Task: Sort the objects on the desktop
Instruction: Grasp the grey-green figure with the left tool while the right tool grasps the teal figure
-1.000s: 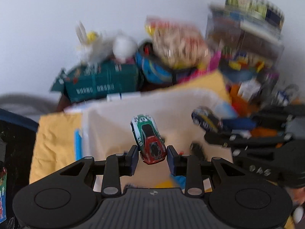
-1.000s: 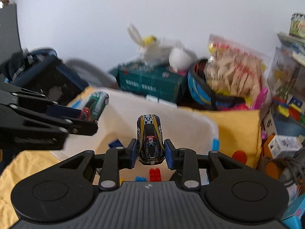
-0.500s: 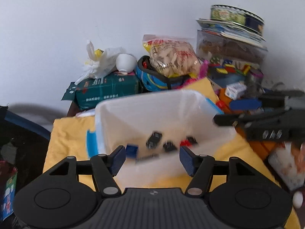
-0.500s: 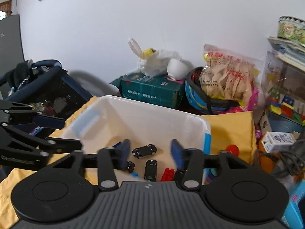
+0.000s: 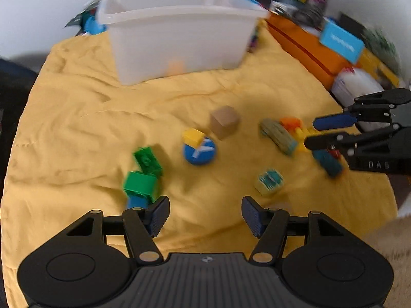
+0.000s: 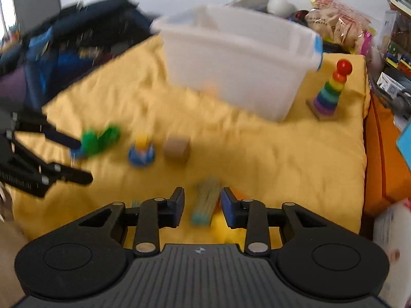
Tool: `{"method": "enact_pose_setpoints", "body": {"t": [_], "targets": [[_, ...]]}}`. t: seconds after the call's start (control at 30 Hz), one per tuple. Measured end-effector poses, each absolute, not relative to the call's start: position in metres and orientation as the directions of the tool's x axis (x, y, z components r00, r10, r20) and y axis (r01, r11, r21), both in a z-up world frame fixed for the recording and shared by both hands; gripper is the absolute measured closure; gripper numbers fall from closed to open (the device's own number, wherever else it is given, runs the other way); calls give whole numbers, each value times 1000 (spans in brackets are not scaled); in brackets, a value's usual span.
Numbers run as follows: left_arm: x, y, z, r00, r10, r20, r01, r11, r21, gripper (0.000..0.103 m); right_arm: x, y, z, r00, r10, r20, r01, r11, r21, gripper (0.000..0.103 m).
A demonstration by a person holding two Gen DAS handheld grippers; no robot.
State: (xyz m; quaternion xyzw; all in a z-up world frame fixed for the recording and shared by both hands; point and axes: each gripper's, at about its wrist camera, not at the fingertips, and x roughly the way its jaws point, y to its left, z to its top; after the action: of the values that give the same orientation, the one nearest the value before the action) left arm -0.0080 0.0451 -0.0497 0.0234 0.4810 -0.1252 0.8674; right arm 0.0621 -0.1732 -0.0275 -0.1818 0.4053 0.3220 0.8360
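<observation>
Fingers of both grippers are empty now; a second ago each pinched a toy car over the white bin [image 5: 179, 33], so we judge both cars delivered. Our left gripper [image 5: 205, 215] is spread wide above the yellow cloth [image 5: 77, 128] near the green bricks [image 5: 143, 174]; our right gripper [image 6: 203, 205] stands moderately open astride a striped block [image 6: 205, 202], not yet touching it; the brown cube [image 5: 224, 124] and blue disc [image 5: 199, 150] wait mid-desk; the bin sits at the far edge.
</observation>
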Motion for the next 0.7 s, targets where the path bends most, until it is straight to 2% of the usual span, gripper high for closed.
{"method": "enact_pose_setpoints", "body": {"t": [0.07,0.13,0.27,0.4,0.53,0.7], "targets": [[-11,39,-47,516,-197,-834,260,963,-66,37,50,-181,-33,466,355,-811,-672,738,-63,69],[-11,32,-44,524,-219,-823,280,957,-77,37,45,-191,-37,462,322,-826,-648,759,-66,78],[0,13,-40,509,-282,-813,316,940,-129,37,40,-208,-51,423,292,-857,-619,785,-38,79],[16,-17,-37,487,-352,-800,355,916,-187,37,40,-212,-62,459,266,-847,-599,797,-75,78],[43,-38,-55,434,-372,-821,294,919,-262,38,37,-214,-70,465,277,-841,-624,776,-90,78],[68,-46,-73,419,-364,-832,150,931,-332,46,24,-224,-71,476,275,-835,-649,751,-122,78]]}}
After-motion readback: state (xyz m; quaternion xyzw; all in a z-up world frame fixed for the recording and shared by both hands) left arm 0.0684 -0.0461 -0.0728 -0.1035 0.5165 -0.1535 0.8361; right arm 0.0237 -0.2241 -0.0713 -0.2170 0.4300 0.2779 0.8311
